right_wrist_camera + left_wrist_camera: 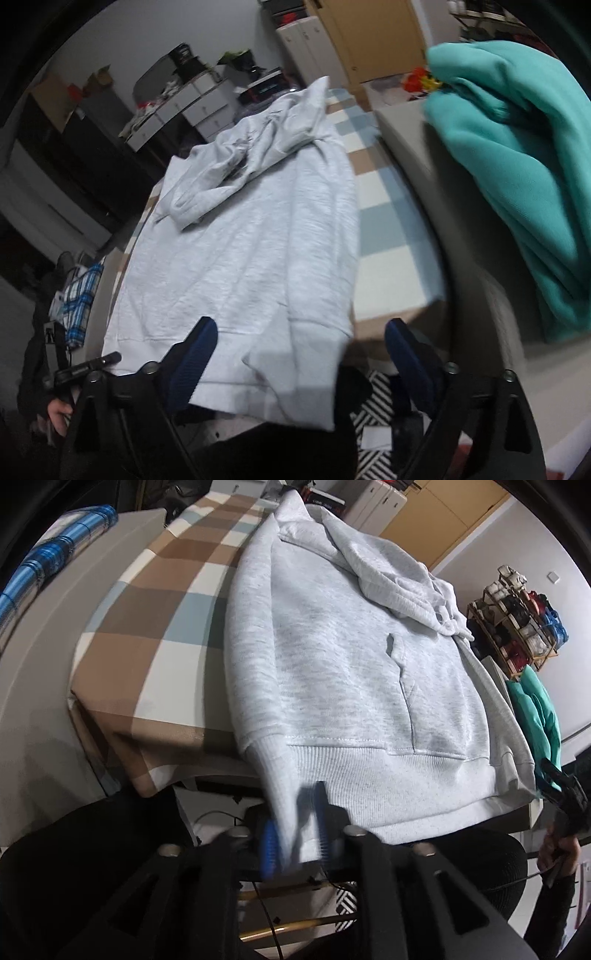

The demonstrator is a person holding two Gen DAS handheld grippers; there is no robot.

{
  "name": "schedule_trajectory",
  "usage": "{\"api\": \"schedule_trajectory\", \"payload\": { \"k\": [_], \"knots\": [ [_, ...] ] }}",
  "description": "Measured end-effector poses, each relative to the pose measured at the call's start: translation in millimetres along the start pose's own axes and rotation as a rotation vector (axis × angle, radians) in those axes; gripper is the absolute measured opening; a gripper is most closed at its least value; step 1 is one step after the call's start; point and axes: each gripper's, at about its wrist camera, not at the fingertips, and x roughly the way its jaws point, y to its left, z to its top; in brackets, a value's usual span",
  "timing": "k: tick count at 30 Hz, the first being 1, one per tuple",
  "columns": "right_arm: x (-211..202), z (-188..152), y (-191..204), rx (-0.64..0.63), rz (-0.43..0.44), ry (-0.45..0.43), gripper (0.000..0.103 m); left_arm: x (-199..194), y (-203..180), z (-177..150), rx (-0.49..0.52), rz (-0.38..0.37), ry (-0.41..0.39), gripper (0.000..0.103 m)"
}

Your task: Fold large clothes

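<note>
Hoodie (351, 657) cuff in left tongs (295, 834)

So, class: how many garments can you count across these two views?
3. A grey hoodie lies flat on the checked table, a teal garment is heaped to its right, and blue plaid cloth sits left. Others may be hidden.

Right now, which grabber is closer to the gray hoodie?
Left. The left gripper is clamped on the gray hoodie at its ribbed hem; the right gripper is open, hovering by the hem.
</note>
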Motion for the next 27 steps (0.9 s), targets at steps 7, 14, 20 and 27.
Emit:
{"api": "schedule_trajectory", "payload": {
  "k": [7, 14, 20, 27],
  "knots": [
    [58.8, 7.8, 12.6, -0.020, -0.027, 0.169, 0.066, 5.4, -4.6, 5.7, 0.016, -0.026, 0.025, 0.062],
    [35.9, 6.7, -6.9, -0.006, -0.062, 0.059, 0.016, 17.0, 7.3, 12.0, -0.062, -0.040, 0.062, 0.062],
    [38.9, -4.6, -25.8, -0.018, -0.202, 0.113, 0.013, 13.4, 13.6, 11.0, -0.097, -0.031, 0.045, 0.062],
    [45.0, -14.7, -8.1, -0.170, -0.338, 0.160, 0.013, 3.1, 9.3, 9.8, -0.056, 0.048, 0.010, 0.062]
  ]
}}
